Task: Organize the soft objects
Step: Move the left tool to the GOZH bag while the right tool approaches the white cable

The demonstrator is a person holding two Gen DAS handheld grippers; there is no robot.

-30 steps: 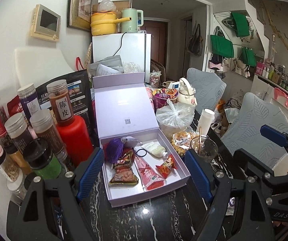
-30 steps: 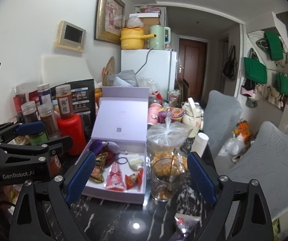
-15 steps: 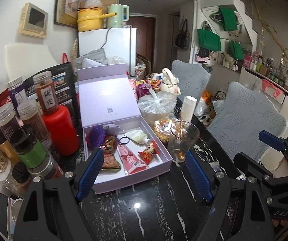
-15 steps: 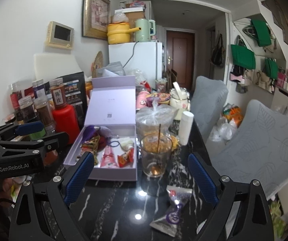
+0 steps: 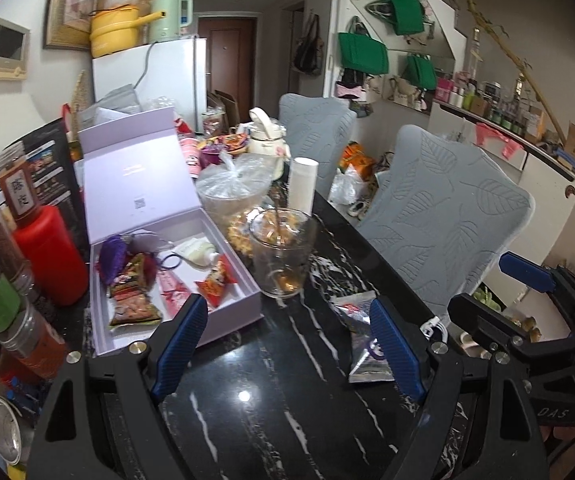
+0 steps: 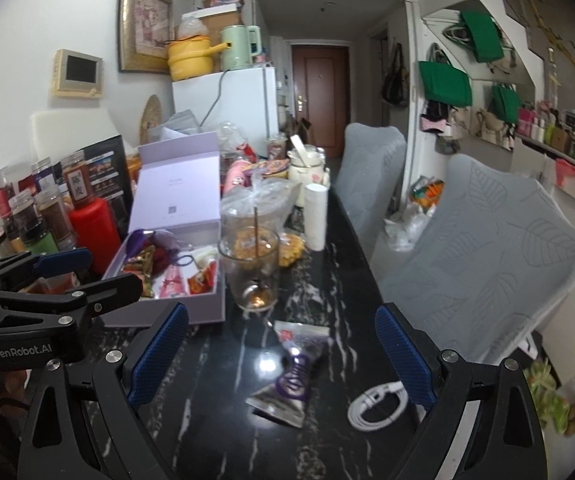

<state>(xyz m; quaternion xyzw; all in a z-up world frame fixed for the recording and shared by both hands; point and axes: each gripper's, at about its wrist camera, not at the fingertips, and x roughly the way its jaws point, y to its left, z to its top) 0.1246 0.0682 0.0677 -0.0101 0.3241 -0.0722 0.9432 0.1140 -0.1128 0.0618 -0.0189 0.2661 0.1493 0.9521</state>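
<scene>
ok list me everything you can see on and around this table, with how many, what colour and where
gift box: one, lilac, lid up, table's left side
snack packets: several, mostly red, inside the box
purple pouch: one, box's far corner
foil packet: one, silver and purple, on the table before the glass
glass mug: one, clear, spoon inside, right of the box
white cable: one, coiled, table's right edge
red bottle: one, left of the box
spice jars: several, brown and green, far left
tied bag: one, clear, behind the mug
chairs: two, grey, right of the table
fridge: one, white, behind
left claw: open, empty
right claw: open, empty
</scene>
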